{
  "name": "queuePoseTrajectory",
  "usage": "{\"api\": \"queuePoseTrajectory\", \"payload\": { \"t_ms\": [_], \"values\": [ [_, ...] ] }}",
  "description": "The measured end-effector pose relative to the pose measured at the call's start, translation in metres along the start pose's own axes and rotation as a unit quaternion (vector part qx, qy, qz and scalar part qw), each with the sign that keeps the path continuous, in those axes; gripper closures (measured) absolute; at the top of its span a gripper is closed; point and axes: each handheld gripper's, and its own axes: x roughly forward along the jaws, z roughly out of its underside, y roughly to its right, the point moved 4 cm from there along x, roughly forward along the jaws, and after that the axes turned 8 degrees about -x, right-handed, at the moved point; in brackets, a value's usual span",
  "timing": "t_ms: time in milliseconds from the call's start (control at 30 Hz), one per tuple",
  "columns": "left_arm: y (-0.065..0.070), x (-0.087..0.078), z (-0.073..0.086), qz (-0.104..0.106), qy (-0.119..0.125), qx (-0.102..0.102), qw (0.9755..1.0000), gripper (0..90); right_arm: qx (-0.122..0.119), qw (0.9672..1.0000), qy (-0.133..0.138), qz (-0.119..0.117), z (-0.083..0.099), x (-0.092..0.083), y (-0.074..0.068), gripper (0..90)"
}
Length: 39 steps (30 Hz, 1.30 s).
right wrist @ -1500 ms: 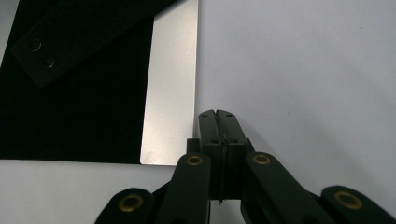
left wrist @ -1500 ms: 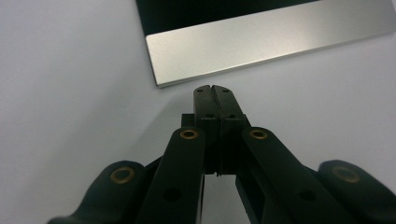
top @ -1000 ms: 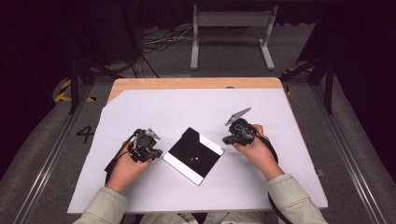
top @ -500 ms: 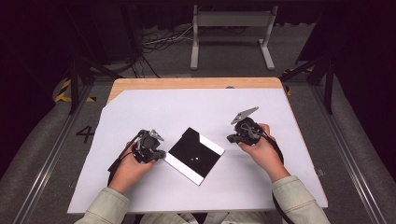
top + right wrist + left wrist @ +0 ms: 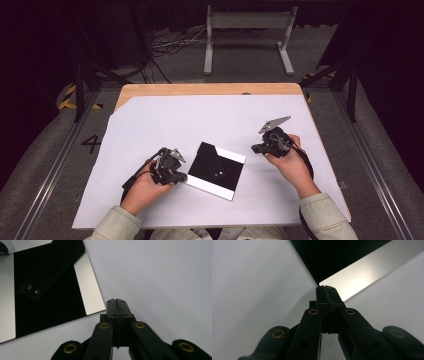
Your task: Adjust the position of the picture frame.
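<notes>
The flat black square panel (image 5: 216,170) with silver edge strips lies near the middle of the white sheet (image 5: 210,120) that covers the table, turned corner-on to the person, between the two hands. In the right gripper view its top carries a dark strip (image 5: 51,268) running diagonally, with two small shiny dots (image 5: 33,288) near one end; rivets or screws, hard to say.

The left gripper (image 5: 327,291) has its jaws pressed flat together with nothing between them, the tips sitting right at the corner where the panel's black face meets a silver strip (image 5: 367,272). Whether they touch it cannot be told. That placement reads like a nudge or a steadying point at the corner, not a grasp.

The right gripper (image 5: 117,305) also has its jaws closed together and empty, over bare sheet just beside the panel's nearer silver strip (image 5: 88,285), clear of it. In the high view the right hand (image 5: 292,165) hangs off to that side, probably waiting.
</notes>
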Motion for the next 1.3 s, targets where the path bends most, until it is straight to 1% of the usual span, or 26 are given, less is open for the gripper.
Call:
{"api": "queuePoseTrajectory", "payload": {
  "t_ms": [33, 67, 100, 167, 233, 267, 300, 333, 400, 433, 467, 500, 533, 567, 600, 633, 667, 733, 800, 867, 933, 1000, 1133, 1200, 1267, 1300],
  "values": [
    [0.004, 0.001, 0.0, 0.001, -0.003, -0.001, 1.0, 90.0, 0.002, 1.0, 0.001, 0.001, 0.001, -0.001, 0.0, 90.0],
    [0.006, 0.001, -0.001, 0.0, -0.004, 0.006, 1.0, 90.0, 0.005, 1.0, 0.003, 0.002, 0.003, -0.003, 0.001, 90.0],
    [0.011, 0.002, -0.003, 0.011, -0.001, 0.009, 0.9999, 90.0, 0.007, 1.0, 0.005, 0.002, 0.006, -0.005, 0.002, 90.0],
    [0.015, 0.002, -0.004, 0.016, 0.0, 0.012, 0.9998, 90.0, 0.009, 0.9999, 0.007, 0.003, 0.007, -0.007, 0.002, 90.0],
    [0.019, 0.001, -0.006, 0.015, 0.004, 0.021, 0.9997, 90.0, 0.013, 0.9998, 0.013, 0.007, 0.011, -0.011, 0.003, 90.0],
    [0.025, 0.003, -0.007, 0.052, 0.003, 0.019, 0.9985, 90.0, 0.016, 0.9998, 0.014, 0.006, 0.012, -0.013, 0.004, 90.0],
    [0.033, 0.011, -0.007, 0.062, -0.015, 0.034, 0.9974, 90.0, 0.022, 0.9995, 0.022, 0.01, 0.015, -0.019, 0.005, 90.0],
    [0.039, 0.014, -0.008, 0.062, -0.019, 0.042, 0.997, 90.0, 0.023, 0.9994, 0.023, 0.011, 0.016, -0.02, 0.005, 90.0],
    [0.046, 0.01, -0.011, 0.022, -0.017, 0.063, 0.9976, 90.0, 0.029, 0.999, 0.029, 0.016, 0.02, -0.026, 0.005, 90.0],
    [0.046, 0.005, -0.013, 0.014, -0.007, 0.069, 0.9975, 90.0, 0.031, 0.9989, 0.032, 0.018, 0.022, -0.029, 0.005, 90.0],
    [0.046, 0.005, -0.013, 0.014, -0.007, 0.069, 0.9975, 90.0, 0.031, 0.9989, 0.032, 0.018, 0.022, -0.029, 0.005, 90.0],
    [0.046, 0.001, -0.015, 0.018, 0.004, 0.064, 0.9978, 90.0, 0.032, 0.9986, 0.037, 0.019, 0.026, -0.032, 0.005, 90.0],
    [0.043, -0.003, -0.016, 0.016, 0.015, 0.055, 0.9982, 90.0, 0.036, 0.9984, 0.038, 0.019, 0.028, -0.034, 0.005, 90.0],
    [0.036, -0.006, -0.016, 0.004, 0.023, 0.038, 0.999, 90.0, 0.04, 0.9982, 0.038, 0.021, 0.031, -0.036, 0.005, 90.0],
    [0.036, -0.006, -0.016, 0.004, 0.023, 0.038, 0.999, 90.0, 0.04, 0.9982, 0.038, 0.021, 0.031, -0.036, 0.005, 90.0],
    [0.025, -0.006, -0.013, -0.021, 0.02, 0.02, 0.9994, 90.0, 0.042, 0.9981, 0.037, 0.024, 0.034, -0.037, 0.005, 90.0],
    [0.025, -0.006, -0.013, -0.021, 0.02, 0.02, 0.9994, 90.0, 0.042, 0.9981, 0.037, 0.024, 0.034, -0.037, 0.005, 90.0],
    [0.015, -0.002, -0.01, -0.032, 0.014, 0.002, 0.9994, 90.0, 0.042, 0.9981, 0.035, 0.026, 0.036, -0.038, 0.005, 90.0],
    [0.011, 0.002, -0.008, -0.032, 0.006, -0.006, 0.9994, 90.0, 0.042, 0.9982, 0.034, 0.026, 0.036, -0.038, 0.005, 90.0],
    [0.01, 0.005, -0.007, -0.027, 0.004, -0.009, 0.9996, 90.0, 0.042, 0.9982, 0.034, 0.026, 0.036, -0.038, 0.004, 90.0],
    [0.012, 0.007, -0.007, -0.008, 0.006, -0.005, 0.9999, 90.0, 0.041, 0.9983, 0.032, 0.026, 0.035, -0.037, 0.003, 90.0],
    [0.015, 0.007, -0.007, -0.022, 0.007, 0.002, 0.9997, 90.0, 0.041, 0.9984, 0.031, 0.025, 0.035, -0.036, 0.002, 90.0],
    [0.018, 0.008, -0.007, -0.028, 0.009, 0.011, 0.9995, 90.0, 0.041, 0.9983, 0.031, 0.025, 0.035, -0.037, 0.002, 90.0],
    [0.022, 0.01, -0.008, -0.02, 0.01, 0.016, 0.9996, 90.0, 0.041, 0.9983, 0.032, 0.026, 0.036, -0.038, 0.002, 90.0],
    [0.03, 0.012, -0.009, 0.002, 0.009, 0.023, 0.9997, 90.0, 0.044, 0.9982, 0.032, 0.026, 0.036, -0.038, 0.003, 90.0],
    [0.034, 0.013, -0.01, 0.006, 0.008, 0.024, 0.9997, 90.0, 0.043, 0.9982, 0.031, 0.026, 0.037, -0.038, 0.003, 90.0]
  ]
}}
